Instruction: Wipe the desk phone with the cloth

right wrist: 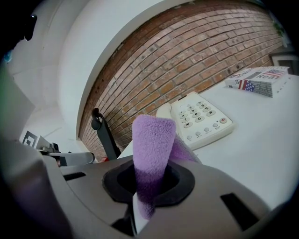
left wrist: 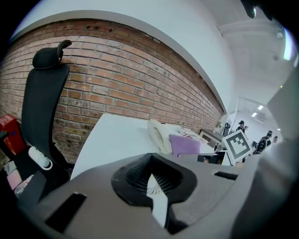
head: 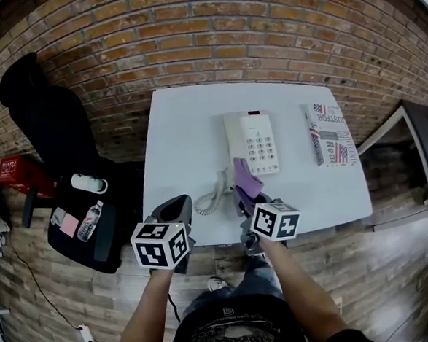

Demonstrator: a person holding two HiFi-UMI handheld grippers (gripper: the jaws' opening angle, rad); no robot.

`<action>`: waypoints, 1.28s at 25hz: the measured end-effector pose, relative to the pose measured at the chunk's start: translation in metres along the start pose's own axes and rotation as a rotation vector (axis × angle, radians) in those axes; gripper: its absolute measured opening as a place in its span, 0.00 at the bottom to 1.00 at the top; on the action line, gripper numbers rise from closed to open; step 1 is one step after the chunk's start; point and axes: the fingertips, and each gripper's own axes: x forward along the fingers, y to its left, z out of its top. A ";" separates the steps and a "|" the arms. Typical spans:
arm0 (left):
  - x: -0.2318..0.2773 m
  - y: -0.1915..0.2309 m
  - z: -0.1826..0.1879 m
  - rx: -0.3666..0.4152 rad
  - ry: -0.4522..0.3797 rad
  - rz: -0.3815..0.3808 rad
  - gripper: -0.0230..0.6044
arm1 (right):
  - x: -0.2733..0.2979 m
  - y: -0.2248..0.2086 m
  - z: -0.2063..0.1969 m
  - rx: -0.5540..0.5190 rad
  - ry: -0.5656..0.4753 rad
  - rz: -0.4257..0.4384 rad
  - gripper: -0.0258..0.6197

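**Worktop**: white and rectangular, set against a brick wall.

**Desk phone**: white, laid flat near the middle of the worktop with its keypad facing up. The handset is seated along its left side. A coiled cord trails from it toward the near edge. The phone is also seen in the right gripper view and, side-on, in the left gripper view.

**Cloth**: purple and fleecy, pinched at one end. The free end stands up out of the jaws. In the head view it overlaps the near left corner of the phone. Whether it touches the phone cannot be told.

**Right tongs**: closed tight on the cloth and held over the near edge of the worktop, just short of the phone.

**Left tongs**: jaws brought together at the tips with nothing gripped. They are held over the near edge, left of the cord and beside the right tongs.

**Box**: printed with a flag pattern, laid flat on the right part of the worktop, well apart from the phone.

**Office chair**: black, placed left of the worktop.

**Water bottle**: laid on the dark surface below the chair back.
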 end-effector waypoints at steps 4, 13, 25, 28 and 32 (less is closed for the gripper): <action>-0.005 0.000 0.001 -0.001 -0.007 -0.006 0.04 | -0.009 0.001 0.004 -0.044 0.011 -0.014 0.11; -0.011 -0.010 0.012 0.000 -0.031 -0.022 0.04 | -0.037 0.014 0.058 -0.237 0.024 -0.016 0.11; 0.000 0.007 0.023 -0.042 -0.040 0.055 0.04 | 0.020 0.047 0.149 -0.549 0.125 0.122 0.11; 0.009 0.018 0.027 -0.058 -0.039 0.086 0.04 | 0.044 0.053 0.166 -0.631 0.168 0.167 0.11; 0.023 0.032 0.034 -0.099 -0.048 0.128 0.04 | 0.080 0.059 0.183 -0.758 0.246 0.224 0.11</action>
